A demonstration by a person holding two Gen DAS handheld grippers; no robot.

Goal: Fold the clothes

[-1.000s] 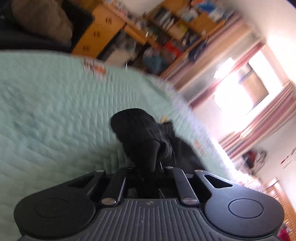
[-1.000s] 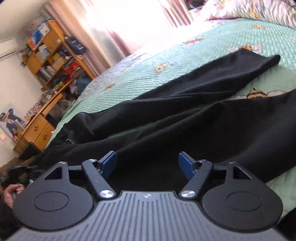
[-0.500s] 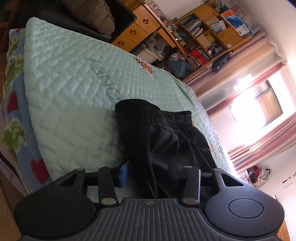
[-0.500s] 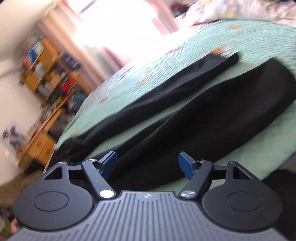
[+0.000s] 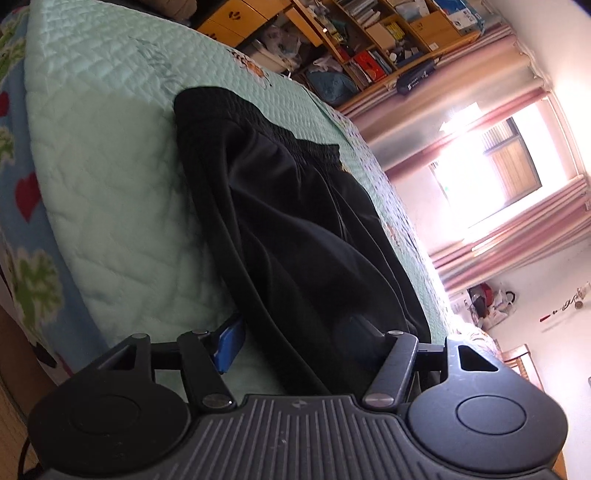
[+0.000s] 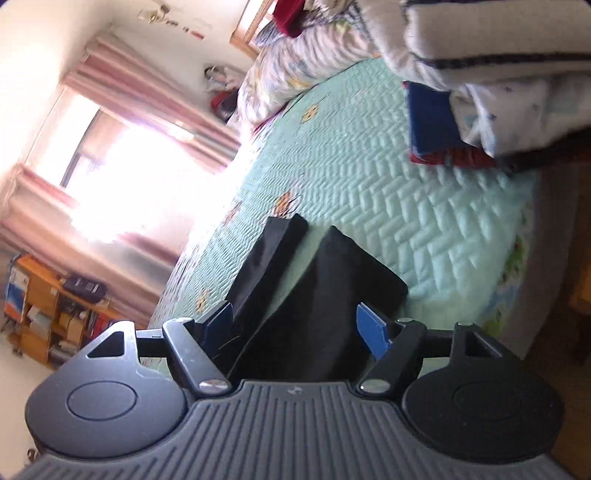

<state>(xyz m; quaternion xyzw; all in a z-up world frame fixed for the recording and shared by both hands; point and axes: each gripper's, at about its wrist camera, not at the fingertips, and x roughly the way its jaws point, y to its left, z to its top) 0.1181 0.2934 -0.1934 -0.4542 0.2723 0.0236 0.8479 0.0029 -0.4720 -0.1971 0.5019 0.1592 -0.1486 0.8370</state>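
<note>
Black trousers [image 5: 295, 229] lie on a pale green quilted bed cover [image 5: 110, 177]. In the left wrist view the elastic waistband [image 5: 258, 122] is at the far end, and my left gripper [image 5: 299, 339] stands open just above the hip part of the cloth, blue pads wide apart. In the right wrist view the two trouser legs [image 6: 325, 288] stretch away, their hems near the middle of the bed cover [image 6: 424, 206]. My right gripper [image 6: 299, 325] is open above the legs and holds nothing.
A stack of folded bedding and clothes [image 6: 480, 66] lies at the head of the bed with a pillow [image 6: 295, 66]. Wooden shelves [image 5: 388, 40] and drawers [image 5: 236, 18] stand past the bed. The window [image 5: 491, 170] has pink curtains. The bed edge [image 5: 22, 229] drops off at left.
My left gripper opened and let go of the waist part of the trousers, which now lie flat. My right gripper stayed open and swung toward the leg hems.
</note>
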